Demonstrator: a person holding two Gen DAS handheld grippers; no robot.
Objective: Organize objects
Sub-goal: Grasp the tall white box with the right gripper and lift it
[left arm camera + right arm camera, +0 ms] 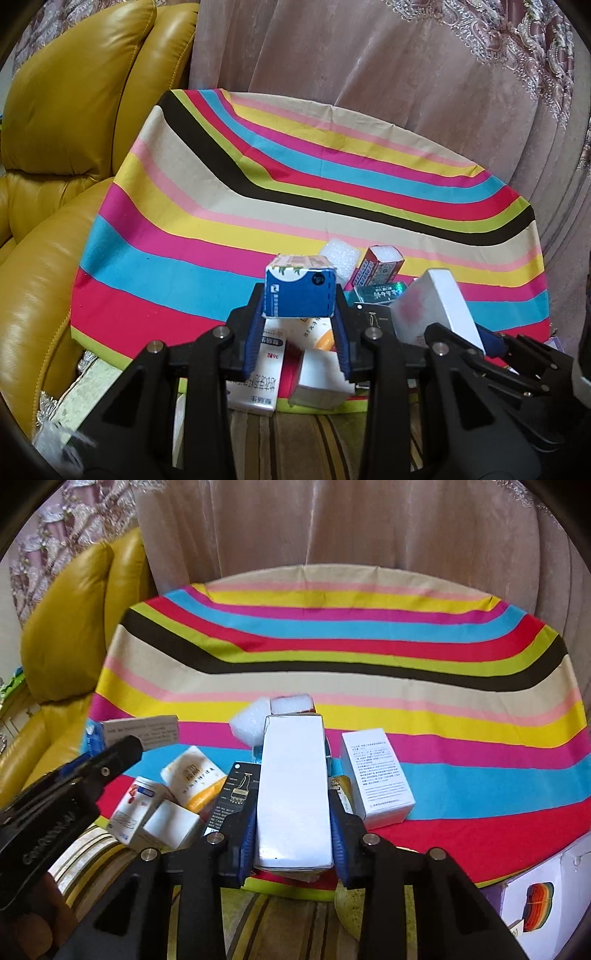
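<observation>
Left tool (300, 314): you grip the blue box (300, 291)
Right tool (293, 830): clamps the white carton (293, 794)
Progress: boxes jumbled at lower frame, surface (369, 657) mostly bare

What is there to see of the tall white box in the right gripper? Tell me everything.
The tall white cardboard box is a plain, glossy oblong carton with its blank face to the camera. It leans away, lifted over the striped tablecloth. The right gripper is shut on it, with the blue pads pressing on its long sides near the lower end.
</observation>
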